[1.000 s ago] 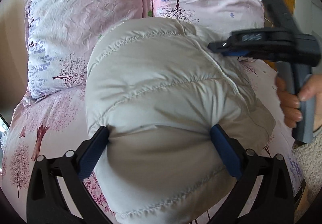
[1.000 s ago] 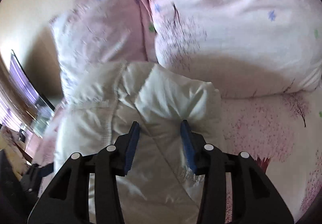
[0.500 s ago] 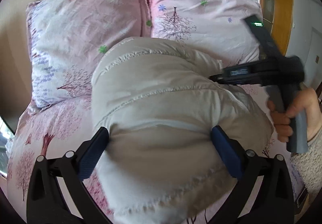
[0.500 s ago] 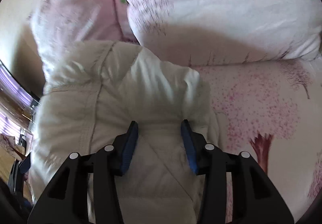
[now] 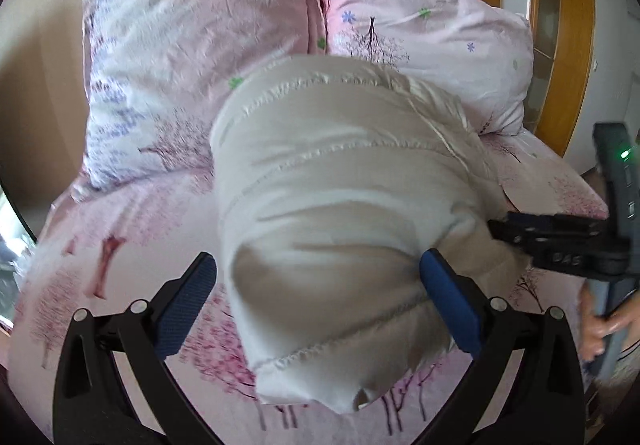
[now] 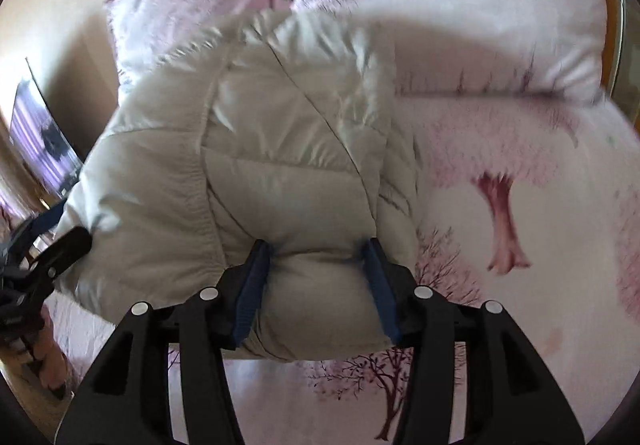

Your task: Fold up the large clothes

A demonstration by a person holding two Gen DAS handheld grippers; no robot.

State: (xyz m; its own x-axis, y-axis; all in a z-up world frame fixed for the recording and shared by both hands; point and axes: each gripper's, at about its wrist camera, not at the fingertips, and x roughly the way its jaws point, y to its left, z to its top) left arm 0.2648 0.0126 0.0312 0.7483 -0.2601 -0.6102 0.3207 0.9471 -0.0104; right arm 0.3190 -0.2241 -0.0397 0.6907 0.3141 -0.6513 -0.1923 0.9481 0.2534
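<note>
A cream quilted puffer jacket (image 5: pixel 336 185) lies folded into a thick bundle on the pink bed. My left gripper (image 5: pixel 316 269) has its jaws wide apart around the bundle's near end; the right pad touches the fabric, the left pad stands just clear. My right gripper (image 6: pixel 318 249) is closed on a fold at the jacket's (image 6: pixel 256 133) side edge, and it shows at the right in the left wrist view (image 5: pixel 496 225). The left gripper shows at the left edge of the right wrist view (image 6: pixel 60 245).
The bed sheet (image 5: pixel 120 253) is pink with tree prints. Two pink pillows (image 5: pixel 192 57) (image 5: pixel 432 53) lean on the wall behind the jacket. A wooden door frame (image 5: pixel 572 45) stands at the right. A dark screen (image 6: pixel 44 137) sits at the left.
Both grippers pulled back toward me with the jacket bundle, away from the pillows. The right gripper dropped lower on the jacket's right side. My left pad now stands clear of the fabric.
</note>
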